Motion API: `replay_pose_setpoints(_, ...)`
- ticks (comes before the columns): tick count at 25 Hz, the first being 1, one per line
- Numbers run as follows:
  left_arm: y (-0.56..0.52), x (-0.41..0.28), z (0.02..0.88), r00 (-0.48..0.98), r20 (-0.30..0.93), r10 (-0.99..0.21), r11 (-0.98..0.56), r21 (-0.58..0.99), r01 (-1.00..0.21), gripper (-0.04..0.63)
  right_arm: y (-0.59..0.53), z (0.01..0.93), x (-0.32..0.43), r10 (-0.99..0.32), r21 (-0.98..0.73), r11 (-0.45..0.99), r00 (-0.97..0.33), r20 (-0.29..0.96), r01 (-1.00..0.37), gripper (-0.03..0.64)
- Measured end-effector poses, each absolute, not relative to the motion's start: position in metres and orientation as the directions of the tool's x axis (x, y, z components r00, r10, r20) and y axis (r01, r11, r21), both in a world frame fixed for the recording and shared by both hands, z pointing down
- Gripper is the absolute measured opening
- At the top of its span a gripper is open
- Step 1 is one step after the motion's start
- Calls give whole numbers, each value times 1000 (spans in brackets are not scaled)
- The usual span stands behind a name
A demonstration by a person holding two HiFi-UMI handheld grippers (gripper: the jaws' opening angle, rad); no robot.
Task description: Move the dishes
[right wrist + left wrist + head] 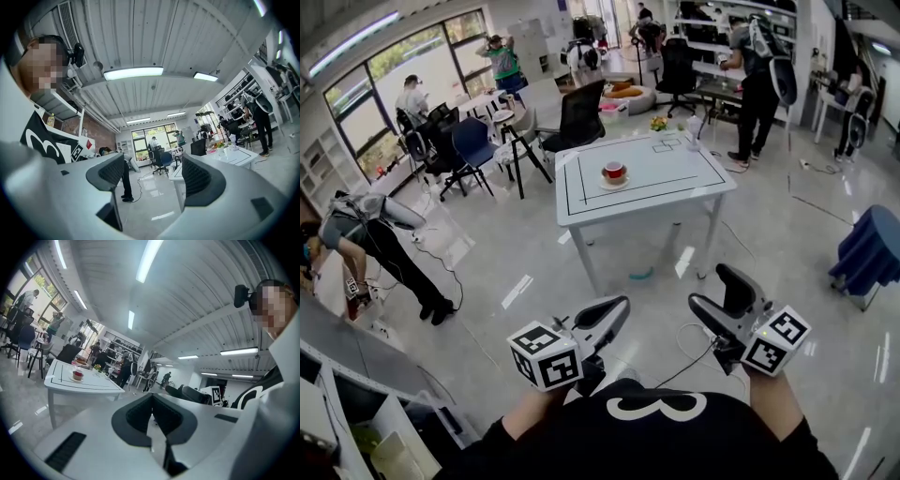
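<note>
A white table [680,167] marked with black lines stands in the middle of the room, well apart from the person holding the tools. On it, toward its left half, sits a red cup [614,170] on a saucer [602,183]. A small bunch of flowers [658,123] sits at the table's far edge.

Near the bottom of the head view, both grippers are held out roughly level over the shiny floor [534,272], far short of the table. The left gripper [617,307] has its jaws pressed together with nothing between them (its own view shows the dark pads meeting in a closed V). The right gripper [716,289] has its jaws spread wide, and only open floor and distant furniture show through the gap.

Just beyond the table's far left corner is a black office chair [579,114], with a blue chair [474,142] further left. At the left, a person [366,234] bends over near a cable. Far right, another person [757,80] stands at a desk. Something covered in blue cloth [870,248] stands at the right edge.
</note>
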State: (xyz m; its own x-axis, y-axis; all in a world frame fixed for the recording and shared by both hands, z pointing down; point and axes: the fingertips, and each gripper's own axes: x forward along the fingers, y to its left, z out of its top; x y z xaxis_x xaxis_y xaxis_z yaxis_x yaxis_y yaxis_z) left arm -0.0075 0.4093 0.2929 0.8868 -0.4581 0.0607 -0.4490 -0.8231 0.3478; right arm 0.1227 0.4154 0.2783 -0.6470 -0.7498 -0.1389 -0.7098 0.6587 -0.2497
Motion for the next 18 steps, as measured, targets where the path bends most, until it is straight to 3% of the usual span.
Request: replay_pose_setpoints(18,304,-6,325,887,74,-456,-804,393,-446,3,316,308,130,-757,-282,644,-646,-99,-711,373)
